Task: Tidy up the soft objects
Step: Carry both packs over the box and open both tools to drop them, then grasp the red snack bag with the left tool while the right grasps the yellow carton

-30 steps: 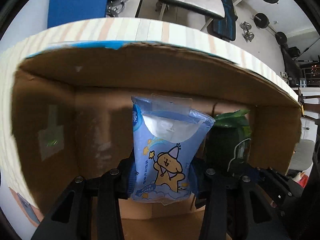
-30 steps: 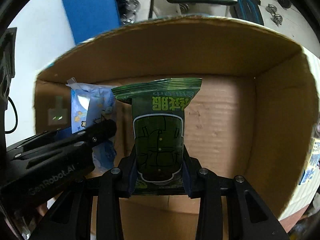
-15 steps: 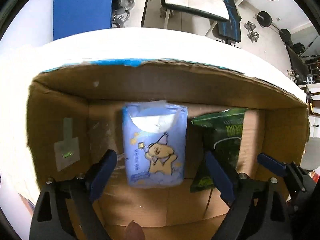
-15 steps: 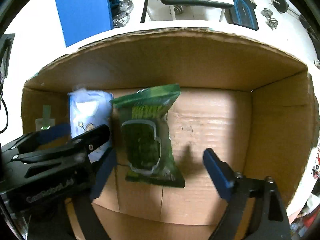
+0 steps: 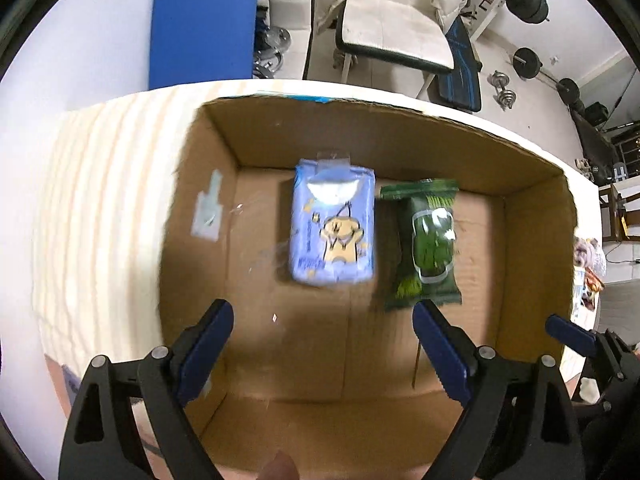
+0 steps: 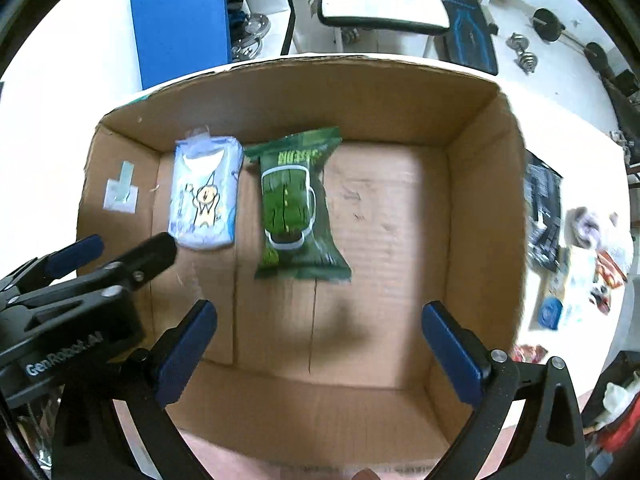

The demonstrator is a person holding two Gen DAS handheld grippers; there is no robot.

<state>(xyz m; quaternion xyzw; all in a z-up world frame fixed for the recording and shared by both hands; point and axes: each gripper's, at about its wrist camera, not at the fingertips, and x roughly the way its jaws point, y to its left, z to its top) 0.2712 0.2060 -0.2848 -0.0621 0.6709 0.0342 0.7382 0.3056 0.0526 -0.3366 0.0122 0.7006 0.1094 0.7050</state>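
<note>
A blue tissue pack [image 5: 334,228] with a cartoon dog and a green snack pack [image 5: 426,242] lie side by side on the floor of an open cardboard box [image 5: 532,216]. In the right wrist view the blue pack [image 6: 206,194] is left of the green pack [image 6: 298,208] in the box [image 6: 480,216]. My left gripper [image 5: 324,350] is open and empty above the box's near side. My right gripper [image 6: 318,350] is open and empty, raised above the box. The left gripper also shows at the left of the right wrist view [image 6: 120,256].
The box stands on a white table [image 5: 92,184]. Several loose packets [image 6: 576,240] lie on the table right of the box. A blue board [image 6: 182,20], a chair [image 6: 384,0] and dumbbells [image 5: 504,90] are on the floor beyond.
Both grippers let go of their packs, opened wide and pulled up and back. The blue and green packs now lie flat on the box floor.
</note>
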